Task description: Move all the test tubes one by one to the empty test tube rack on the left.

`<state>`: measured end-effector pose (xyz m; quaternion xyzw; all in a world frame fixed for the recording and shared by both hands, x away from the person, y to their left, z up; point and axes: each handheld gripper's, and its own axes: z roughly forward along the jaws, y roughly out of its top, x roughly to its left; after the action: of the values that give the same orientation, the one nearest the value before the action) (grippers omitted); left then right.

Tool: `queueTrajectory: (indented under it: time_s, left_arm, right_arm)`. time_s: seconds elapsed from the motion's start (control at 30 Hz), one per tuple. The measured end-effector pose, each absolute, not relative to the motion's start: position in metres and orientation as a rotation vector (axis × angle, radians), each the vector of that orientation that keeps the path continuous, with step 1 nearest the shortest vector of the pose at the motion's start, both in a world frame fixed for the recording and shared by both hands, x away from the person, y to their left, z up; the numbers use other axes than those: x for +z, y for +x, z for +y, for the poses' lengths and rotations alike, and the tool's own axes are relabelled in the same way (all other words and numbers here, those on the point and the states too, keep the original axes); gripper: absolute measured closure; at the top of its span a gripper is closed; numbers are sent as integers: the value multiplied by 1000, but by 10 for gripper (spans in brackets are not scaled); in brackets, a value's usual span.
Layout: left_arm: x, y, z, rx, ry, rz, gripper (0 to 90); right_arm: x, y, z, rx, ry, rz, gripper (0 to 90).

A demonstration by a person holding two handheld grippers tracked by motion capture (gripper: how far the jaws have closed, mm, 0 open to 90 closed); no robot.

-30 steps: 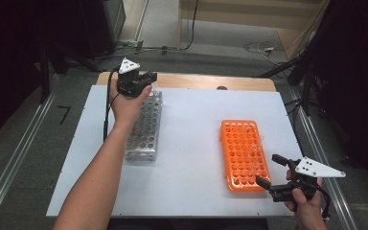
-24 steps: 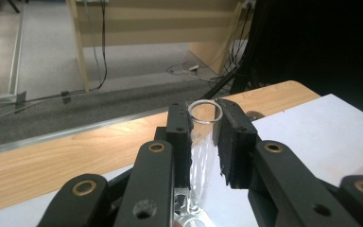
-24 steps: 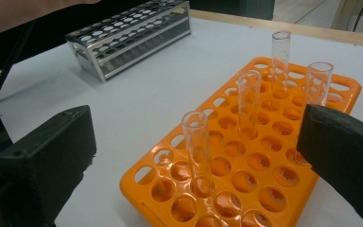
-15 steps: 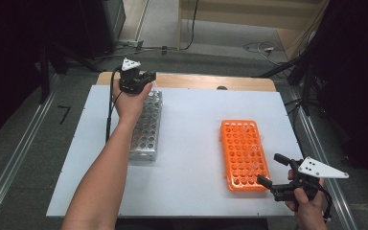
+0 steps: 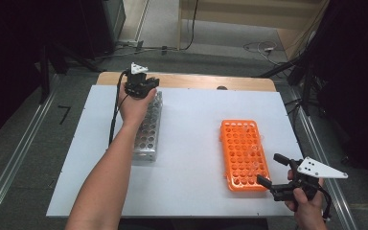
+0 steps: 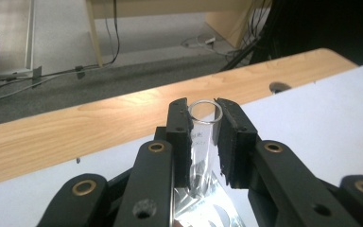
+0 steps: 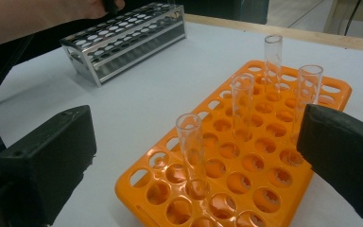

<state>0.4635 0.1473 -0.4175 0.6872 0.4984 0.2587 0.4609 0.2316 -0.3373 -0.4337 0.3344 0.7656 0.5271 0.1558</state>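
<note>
At the left of the high view, the left gripper [image 5: 143,91] is held over the far end of the silver metal test-tube rack [image 5: 146,136], which lies lengthwise on the white tabletop [image 5: 191,143]. The person's left forearm [image 5: 108,182] is extended across the near part of that rack. In the left gripper view, a clear glass test tube [image 6: 202,137] is clamped upright between the two black jaws, which are drawn in narrowly around it; both pads are pressed against its wall just below the open rim. The lower part of the tube is seen above the perforated metal top of the rack; whether its base sits in a hole cannot be determined. A light wooden table edge [image 6: 123,118] is visible beyond the jaws.

Right of centre, an orange plastic test-tube rack [image 5: 243,154] is placed lengthwise on the tabletop, well apart from the metal rack. In the right gripper view, four clear glass tubes [image 7: 192,151] are seated upright in its holes, spaced apart from one another.

At the far right, the right gripper [image 5: 274,171] is held at the near right corner of the orange rack, beside it. Its jaws are spread wide and nothing is gripped between them; in its own view the orange rack and its tubes are framed between the two pads.
</note>
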Motion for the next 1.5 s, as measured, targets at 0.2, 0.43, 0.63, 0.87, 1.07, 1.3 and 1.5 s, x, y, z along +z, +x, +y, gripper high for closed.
queueTrajectory:
  time_s: [0.2, 0.43, 0.63, 0.87, 1.07, 1.3, 1.5]
  left_arm:
    - [-423, 466, 148, 607, 1709, 1258, 762]
    - [-430, 469, 146, 563, 1754, 1292, 760]
    - [-429, 469, 148, 506, 1754, 1313, 733]
    - [-421, 458, 148, 511, 1702, 1273, 530]
    - [-409, 435, 147, 503, 1648, 1203, 357]
    - [-404, 398, 148, 520, 1620, 1144, 236]
    - [-401, 368, 149, 496, 1627, 1102, 96]
  right_arm:
    - [-434, 232, -338, 1510, 955, 2196, 0]
    - [-435, 233, -338, 1494, 976, 2203, 0]
    - [-436, 234, -339, 1493, 983, 2201, 0]
    - [-436, 235, -341, 1497, 990, 2202, 0]
    - [-439, 239, -341, 1488, 998, 2222, 0]
    - [-442, 241, -338, 1474, 995, 2242, 0]
    - [-443, 241, -334, 1467, 991, 2253, 0]
